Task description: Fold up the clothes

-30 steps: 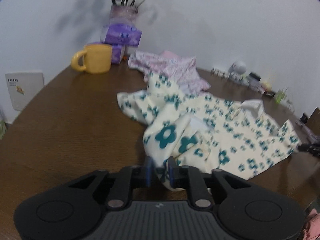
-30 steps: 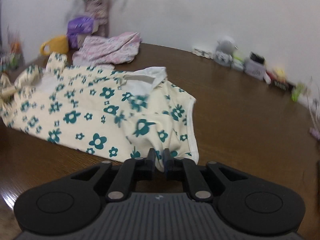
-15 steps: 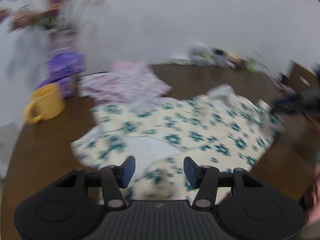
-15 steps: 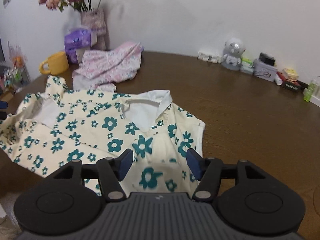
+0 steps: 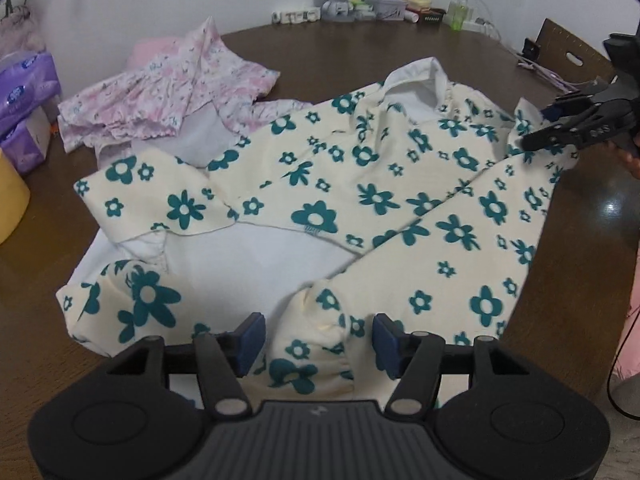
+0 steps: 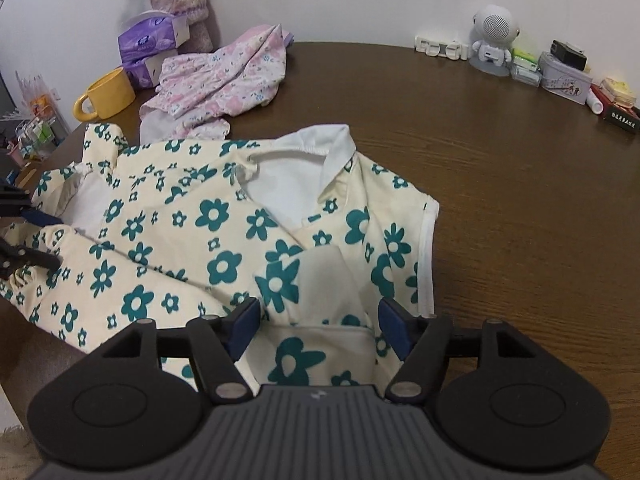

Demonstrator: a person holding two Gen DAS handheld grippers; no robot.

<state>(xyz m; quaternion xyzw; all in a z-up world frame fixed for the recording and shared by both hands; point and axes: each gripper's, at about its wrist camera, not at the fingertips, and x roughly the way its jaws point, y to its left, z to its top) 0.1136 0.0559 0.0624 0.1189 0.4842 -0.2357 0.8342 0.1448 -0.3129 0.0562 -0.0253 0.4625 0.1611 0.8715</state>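
Observation:
A cream garment with teal flowers [image 5: 380,200] and a white collar [image 6: 336,148] lies spread on the brown table [image 6: 520,168], with one side turned over so that white lining shows. At its near corner my left gripper [image 5: 319,338] is opening, and a hump of the fabric sits loose between its blue pads [image 5: 252,336]. My right gripper [image 6: 320,322] is opening as well, over a raised fold at the garment's other end [image 6: 180,232], and its pads stand off the cloth. Each gripper shows in the other's view: the right gripper [image 5: 540,126] and the left gripper [image 6: 40,238].
A pink patterned garment [image 6: 224,80] lies crumpled behind. Beside it stand a yellow mug [image 6: 108,96], purple tissue packs [image 6: 154,36] and a flower vase [image 6: 180,0]. A white robot figure [image 6: 494,36] and small boxes line the wall. A pink sleeve [image 5: 632,320] is at the right edge.
Both grippers were shut on the garment's edge and now stand open with the cloth released. The left view has swung right across the table, and the garment lies flatter.

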